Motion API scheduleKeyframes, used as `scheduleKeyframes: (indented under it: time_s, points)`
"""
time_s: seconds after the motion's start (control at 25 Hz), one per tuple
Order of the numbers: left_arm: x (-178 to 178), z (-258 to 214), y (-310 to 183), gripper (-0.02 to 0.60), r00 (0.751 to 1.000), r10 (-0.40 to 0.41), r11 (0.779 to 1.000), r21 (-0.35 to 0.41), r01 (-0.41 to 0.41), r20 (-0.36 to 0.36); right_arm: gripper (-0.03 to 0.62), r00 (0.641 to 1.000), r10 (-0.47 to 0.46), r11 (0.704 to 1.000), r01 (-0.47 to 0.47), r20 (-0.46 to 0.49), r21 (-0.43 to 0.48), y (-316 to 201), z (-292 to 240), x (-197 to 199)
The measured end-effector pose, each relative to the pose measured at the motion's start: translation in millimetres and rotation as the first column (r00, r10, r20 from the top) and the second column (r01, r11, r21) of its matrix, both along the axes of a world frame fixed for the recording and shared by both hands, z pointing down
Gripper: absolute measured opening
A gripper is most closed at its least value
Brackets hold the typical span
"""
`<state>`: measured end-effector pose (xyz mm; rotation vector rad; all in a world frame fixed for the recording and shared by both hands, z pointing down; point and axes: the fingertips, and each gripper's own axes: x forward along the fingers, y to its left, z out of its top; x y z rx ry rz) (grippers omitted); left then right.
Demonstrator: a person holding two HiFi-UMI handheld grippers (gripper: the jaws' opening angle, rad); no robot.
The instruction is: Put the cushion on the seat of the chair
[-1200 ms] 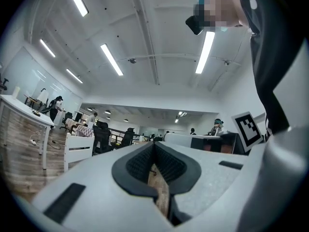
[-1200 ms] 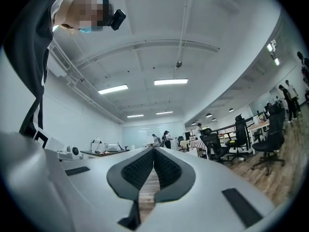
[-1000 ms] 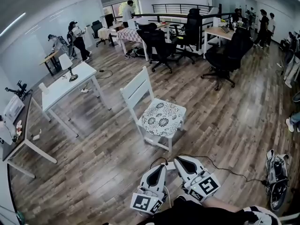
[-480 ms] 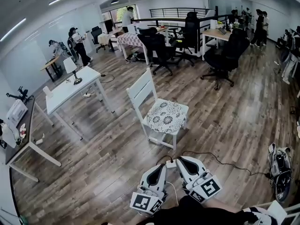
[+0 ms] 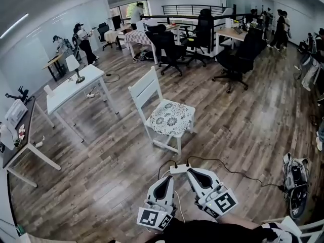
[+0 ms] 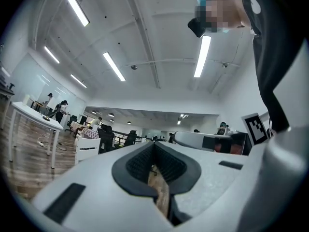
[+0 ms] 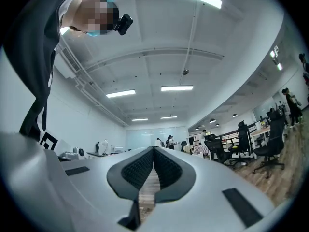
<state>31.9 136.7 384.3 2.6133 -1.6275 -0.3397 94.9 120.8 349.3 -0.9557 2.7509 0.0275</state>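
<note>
A white wooden chair (image 5: 146,92) stands in the middle of the room in the head view. A white cushion (image 5: 170,118) with dark floral medallions lies flat on its seat. Both grippers hang low by my body, well short of the chair and apart from it. The left gripper (image 5: 169,178) is shut with nothing between its jaws, and the right gripper (image 5: 192,171) beside it is shut and empty too. In the left gripper view (image 6: 154,146) the chair's back (image 6: 87,149) shows at the left; in the right gripper view (image 7: 154,151) only the room shows past the closed jaws.
A white table (image 5: 73,89) with a small lamp stands left of the chair. A black cable with a power strip (image 5: 178,168) lies on the wood floor just ahead of the grippers. Black office chairs (image 5: 169,49) and desks fill the back; a bag (image 5: 294,178) lies at right.
The view has shifted: chair and cushion now sit a little farther left and higher in the frame. Both grippers stay shut and low near my body.
</note>
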Motion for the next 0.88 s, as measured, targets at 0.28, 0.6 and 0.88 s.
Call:
scheduleKeyframes:
  time_s: [0.28, 0.6, 0.88]
  points:
    - [53.7, 12.8, 30.1, 0.006, 0.999, 0.043, 0.999, -0.033, -0.043, 0.007, 0.02, 1.0, 0.01, 0.999, -0.011, -0.009, -0.038, 27.7, 14.6, 44.3]
    - [77.1, 10.9, 42.5, 0.006, 0.999, 0.049, 0.998, -0.033, -0.049, 0.018, 0.02, 1.0, -0.017, 0.999, 0.016, -0.021, -0.052, 43.6, 18.3, 61.0]
    - [85.0, 12.4, 45.0, 0.006, 0.998, 0.059, 0.998, -0.037, -0.058, 0.026, 0.02, 0.999, -0.031, 0.998, 0.03, -0.027, -0.046, 46.2, 18.2, 63.9]
